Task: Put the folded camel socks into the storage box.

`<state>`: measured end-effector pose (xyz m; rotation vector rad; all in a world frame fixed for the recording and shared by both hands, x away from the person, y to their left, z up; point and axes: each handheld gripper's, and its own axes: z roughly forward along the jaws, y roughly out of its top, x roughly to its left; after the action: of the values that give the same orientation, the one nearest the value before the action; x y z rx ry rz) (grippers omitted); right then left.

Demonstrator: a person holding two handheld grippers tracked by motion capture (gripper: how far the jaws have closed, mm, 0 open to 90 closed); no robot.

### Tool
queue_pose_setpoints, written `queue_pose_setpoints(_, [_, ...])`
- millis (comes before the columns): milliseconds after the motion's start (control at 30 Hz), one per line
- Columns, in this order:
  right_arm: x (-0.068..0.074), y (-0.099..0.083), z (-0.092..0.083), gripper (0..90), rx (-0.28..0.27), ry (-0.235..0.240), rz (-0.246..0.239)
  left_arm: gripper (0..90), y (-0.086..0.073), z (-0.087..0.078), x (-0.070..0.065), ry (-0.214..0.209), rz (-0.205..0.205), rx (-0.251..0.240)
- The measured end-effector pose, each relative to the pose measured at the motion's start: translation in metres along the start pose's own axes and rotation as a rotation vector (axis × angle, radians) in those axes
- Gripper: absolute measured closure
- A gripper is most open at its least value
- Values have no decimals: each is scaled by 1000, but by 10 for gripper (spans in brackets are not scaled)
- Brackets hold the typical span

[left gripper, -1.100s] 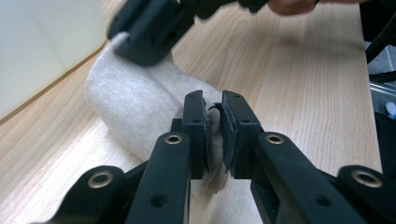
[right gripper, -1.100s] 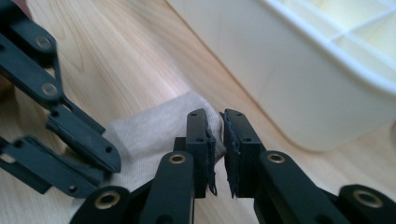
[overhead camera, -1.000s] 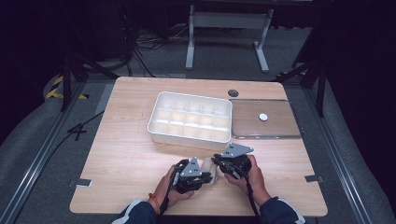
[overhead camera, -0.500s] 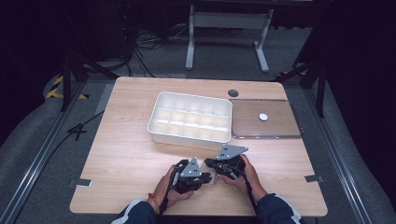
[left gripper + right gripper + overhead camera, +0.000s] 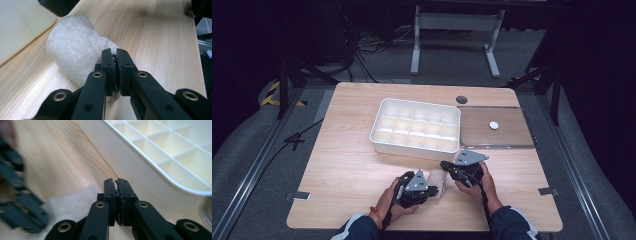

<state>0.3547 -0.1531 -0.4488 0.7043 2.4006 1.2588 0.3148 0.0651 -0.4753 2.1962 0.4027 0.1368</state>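
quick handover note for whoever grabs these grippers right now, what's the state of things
Left gripper: shut on the grey cloth, pinching an edge of it.
Right gripper: shut, nothing seen between its jaws, just above the cloth, beside the white tray.
The cloth lies bunched on the table between the two hands, in front of the tray; a flat clear lid lies to the tray's right.
Done: the cloth is gripped on one side.
Left: probably get a second grip with the right gripper, then finish folding it or put it in the tray, whose compartments look empty.
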Motion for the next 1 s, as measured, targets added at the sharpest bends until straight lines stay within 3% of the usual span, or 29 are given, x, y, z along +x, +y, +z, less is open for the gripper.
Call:
queue_pose_setpoints(100, [9,4,-4,862,-48,56,-41,855,0,0,-1,0,-7,2])
queue_pose_setpoints(200, [16,4,2,861,-11,100,-65,855,0,0,0,-3,-2,0])
queue_pose_setpoints(233, [19,2,7,859,24,89,-91,854,0,0,0,-2,-2,0])
queue_pose_setpoints(333, [20,-4,16,866,68,75,-74,854,0,-1,0,1,11,9])
queue_pose_setpoints(433, [16,-5,18,886,75,64,-44,852,1,-1,0,5,28,4])
queue_pose_setpoints(533, [15,-7,19,892,82,46,-28,852,0,-1,-1,7,13,15])
queue_pose_setpoints(567, [14,-7,19,893,83,36,-29,852,0,-1,-1,8,15,14])
queue_pose_setpoints(633, [11,-10,23,895,140,-50,-36,852,0,-1,-1,3,17,14])
queue_pose_setpoints(667, [6,-16,26,895,156,-37,-4,853,0,0,0,1,25,5])
queue_pose_setpoints(733, [2,-18,24,890,138,-21,22,851,0,-1,0,3,20,11])
queue_pose_setpoints(800, [1,-15,20,884,126,-33,15,848,0,-1,0,1,18,8])
queue_pose_setpoints(900, [1,-5,5,866,62,-45,0,848,0,-1,1,-4,12,5])
queue_pose_setpoints(1000, [6,-3,-2,840,19,-15,-20,848,0,-1,1,-3,10,9])
